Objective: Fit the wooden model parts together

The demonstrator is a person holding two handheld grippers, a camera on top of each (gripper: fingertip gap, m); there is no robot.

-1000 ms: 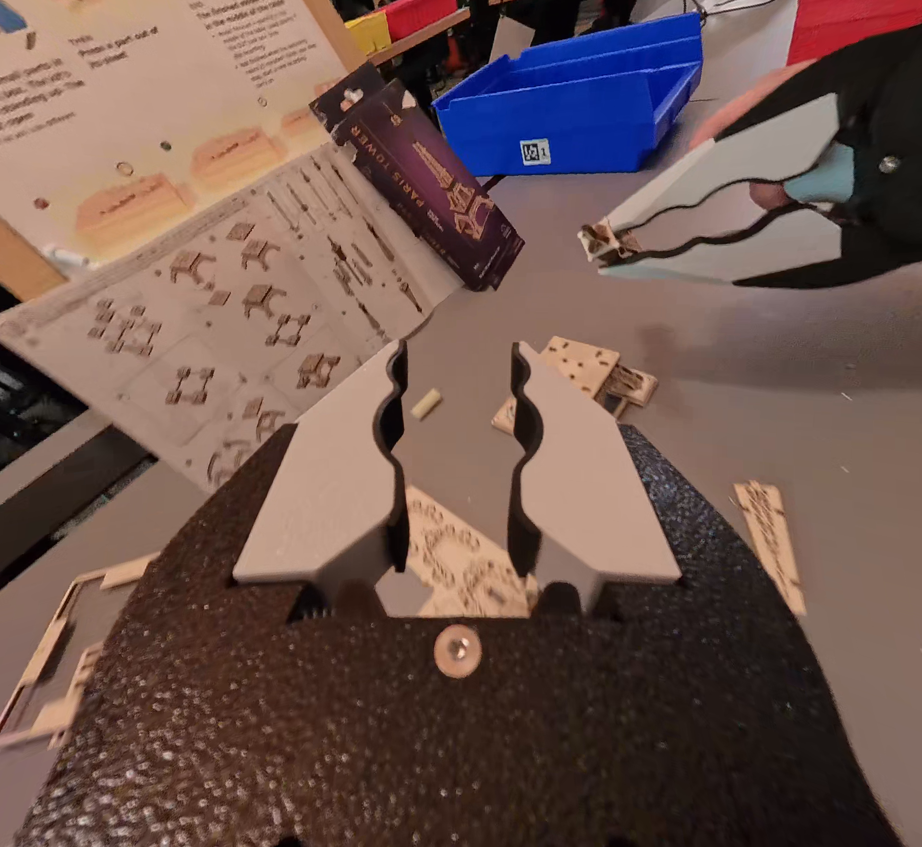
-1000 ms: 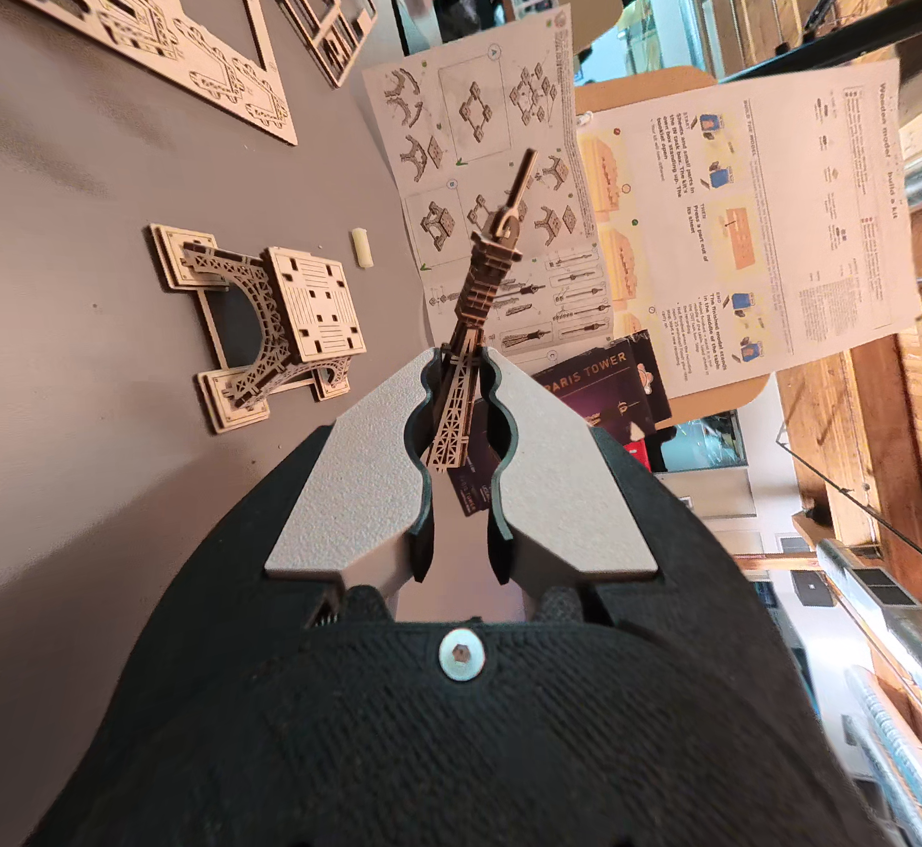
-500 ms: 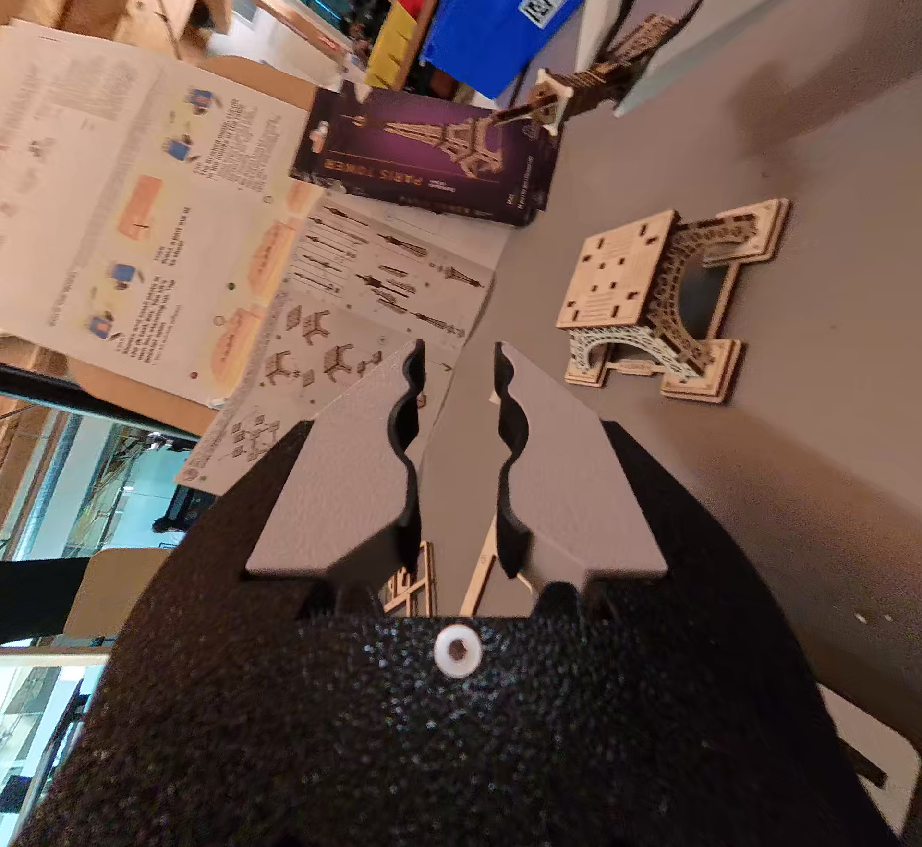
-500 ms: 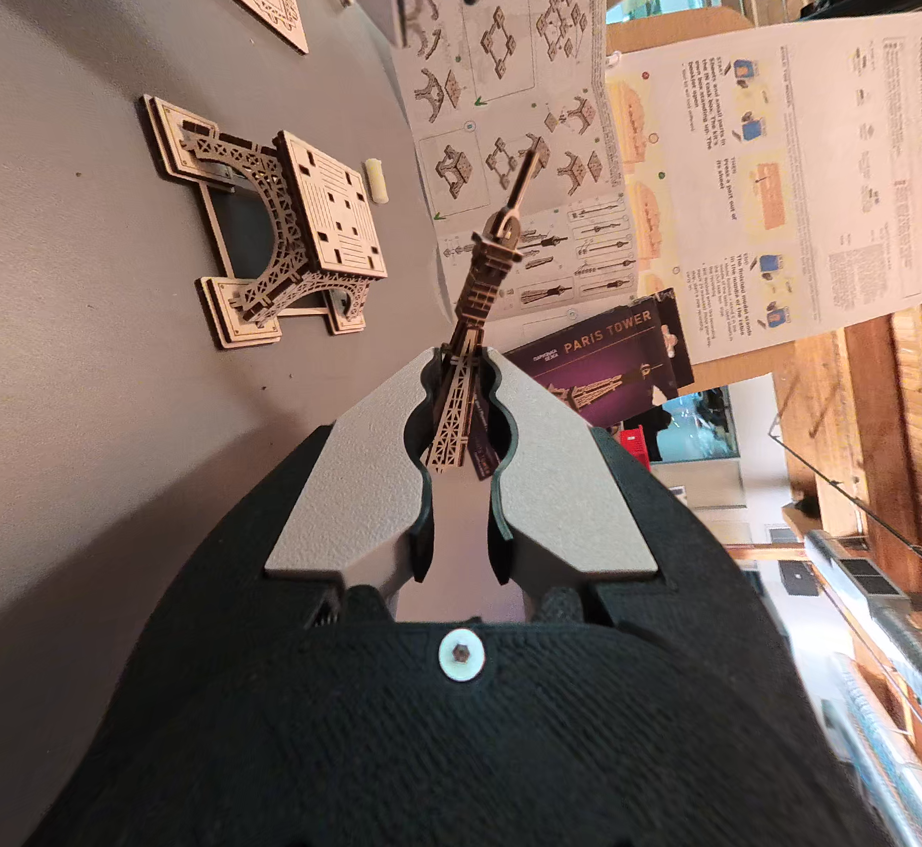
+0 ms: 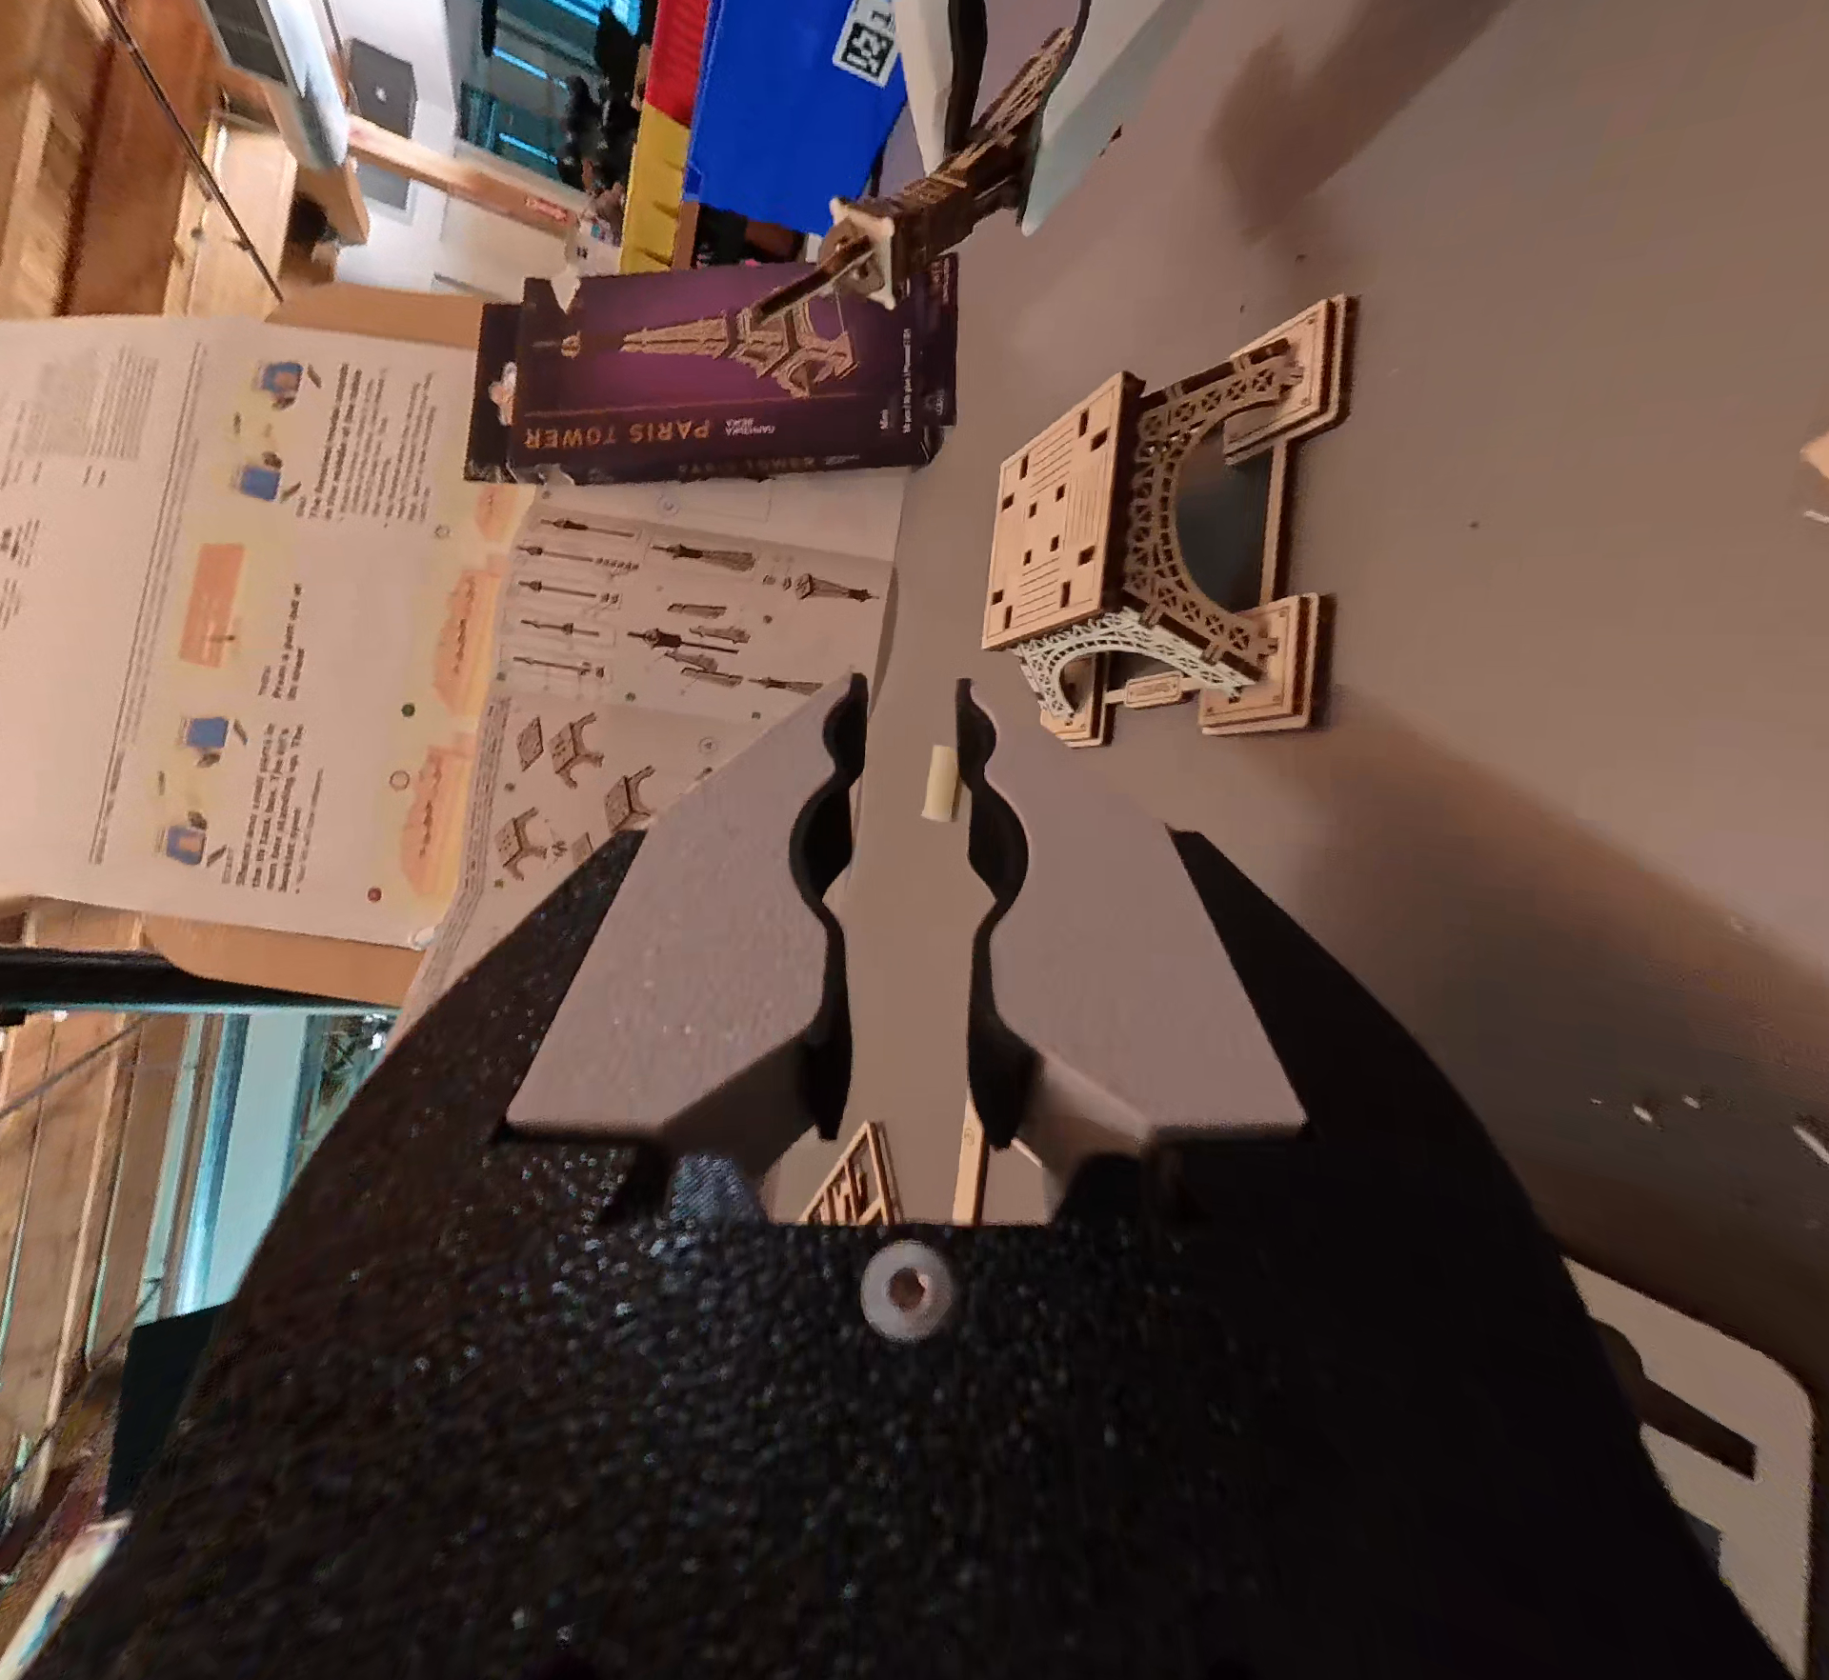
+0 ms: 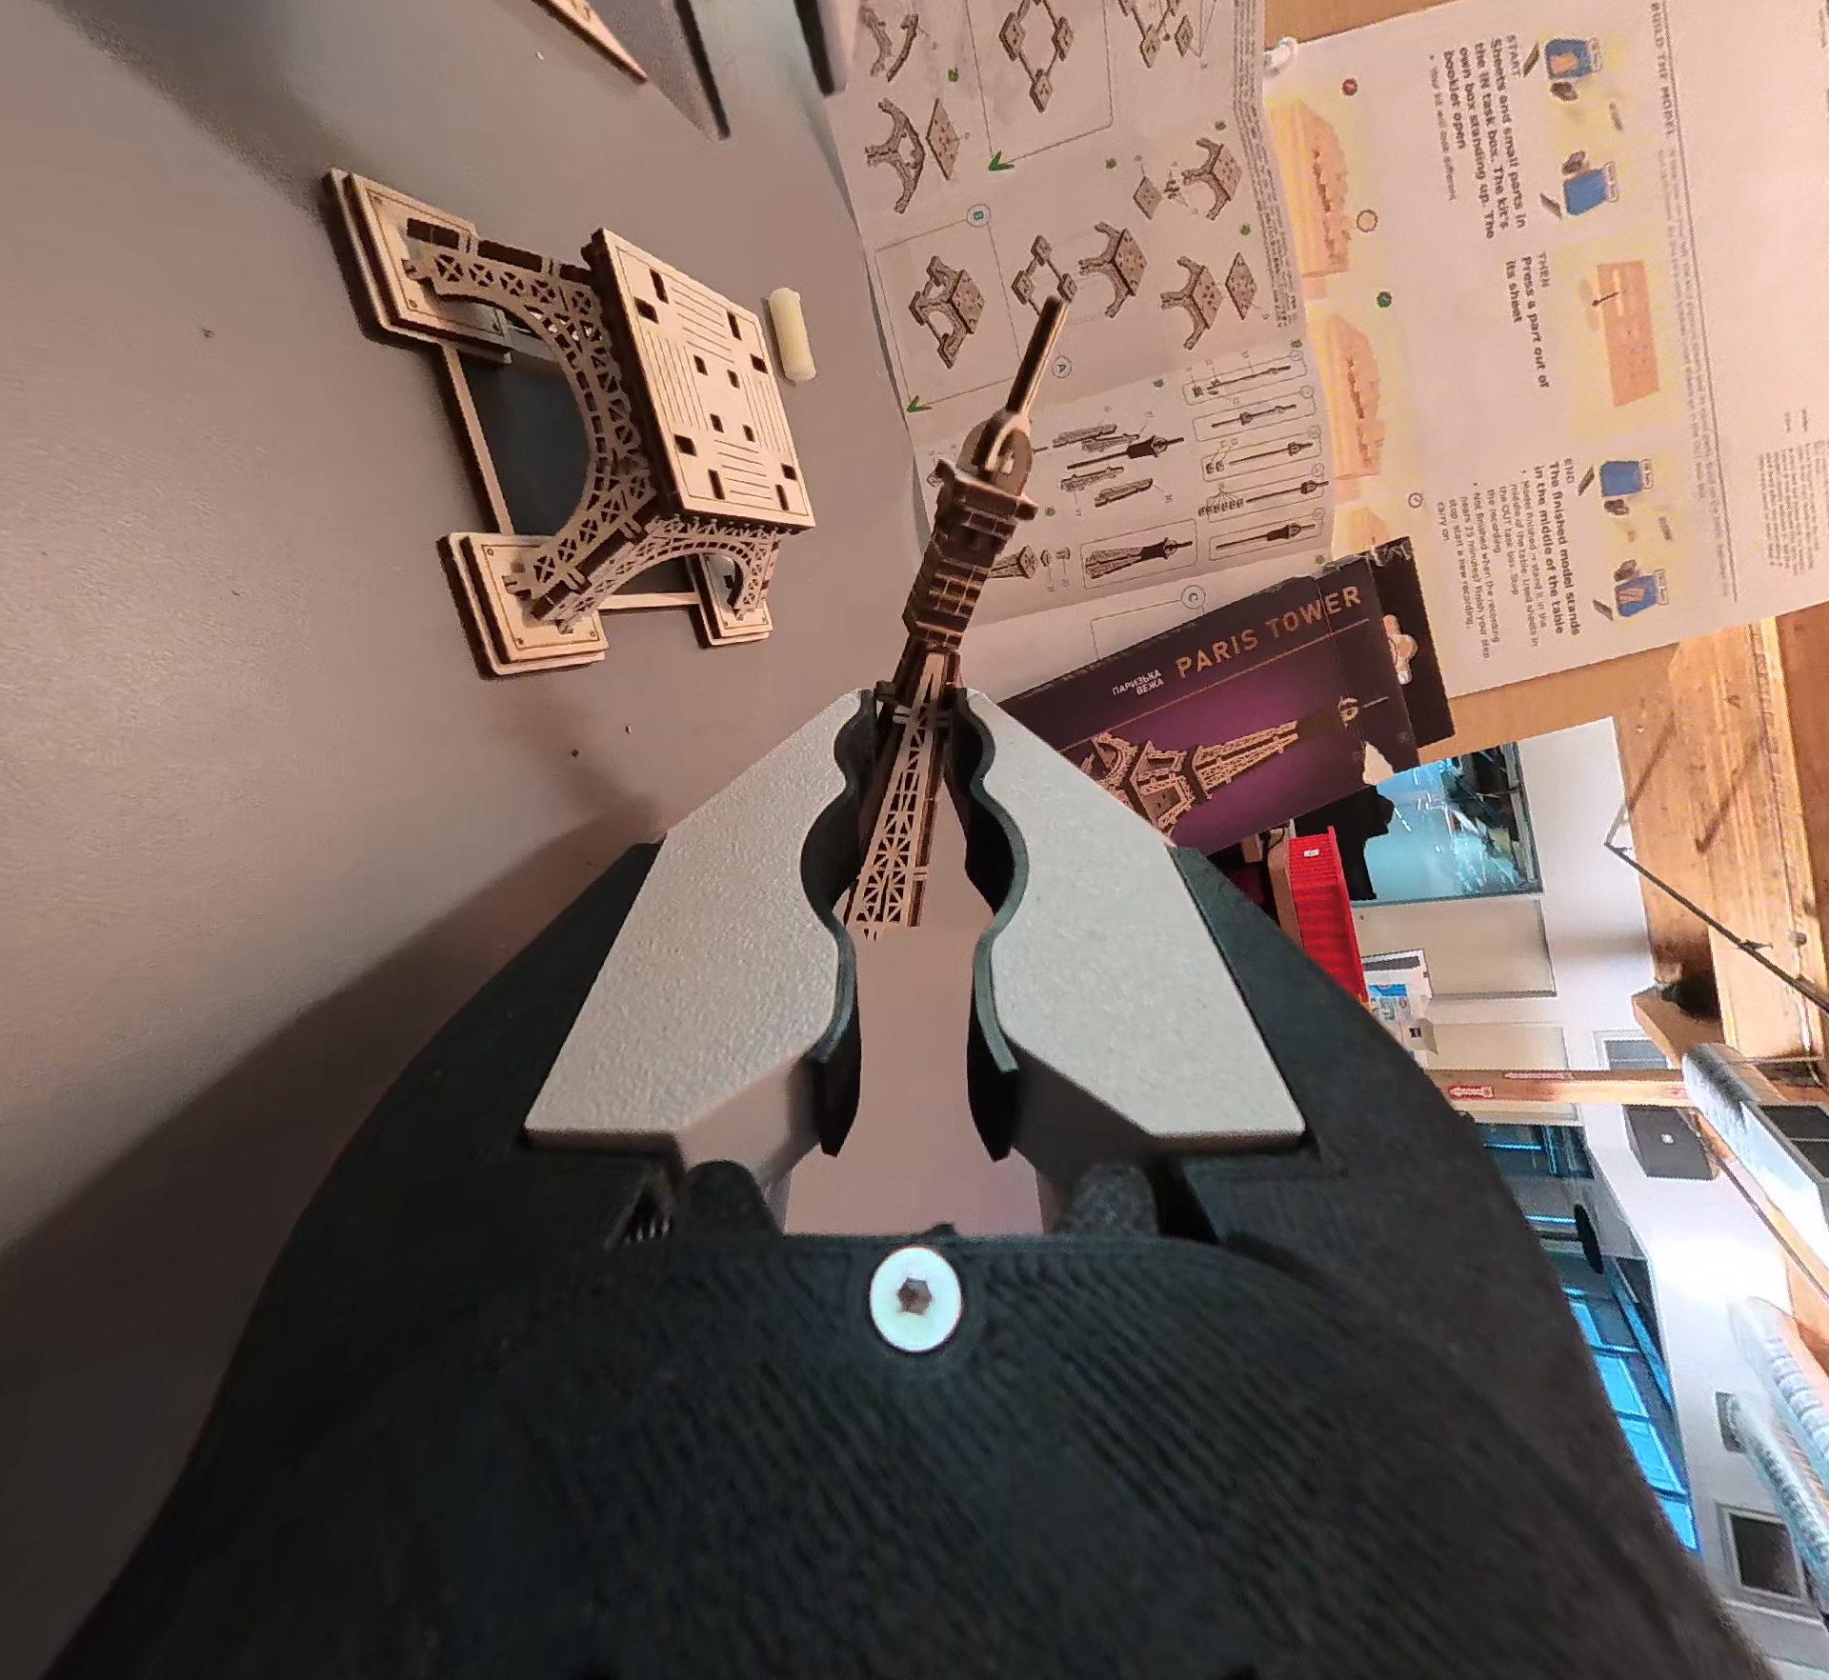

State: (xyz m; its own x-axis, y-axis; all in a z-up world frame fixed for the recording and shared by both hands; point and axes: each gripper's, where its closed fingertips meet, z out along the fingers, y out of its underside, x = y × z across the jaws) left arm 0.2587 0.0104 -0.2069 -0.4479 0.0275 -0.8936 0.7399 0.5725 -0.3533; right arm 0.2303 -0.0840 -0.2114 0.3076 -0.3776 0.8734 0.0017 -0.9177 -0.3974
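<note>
left gripper (image 5: 911,712) agape (right gripper (image 6: 911,722) clamped)

The right claw (image 6: 911,722) has matt grey plastic fingers (image 6: 722,960) with a fine grainy finish, dark smooth inner pads, and a rough black textured plastic body with one shiny metal screw (image 6: 914,1302). The left claw (image 5: 911,712) looks the same, its black shell speckled and coarse. The tower top (image 6: 950,603) and tower base (image 6: 633,415) are thin pale wood, laser-cut into lattice, with darker burnt edges. The bench (image 6: 198,643) is smooth, matt grey. The instruction sheet (image 6: 1079,247) is matt paper; the purple box (image 6: 1237,722) is printed card with a slight sheen. The blue bin (image 5: 782,49) is glossy plastic.
</note>
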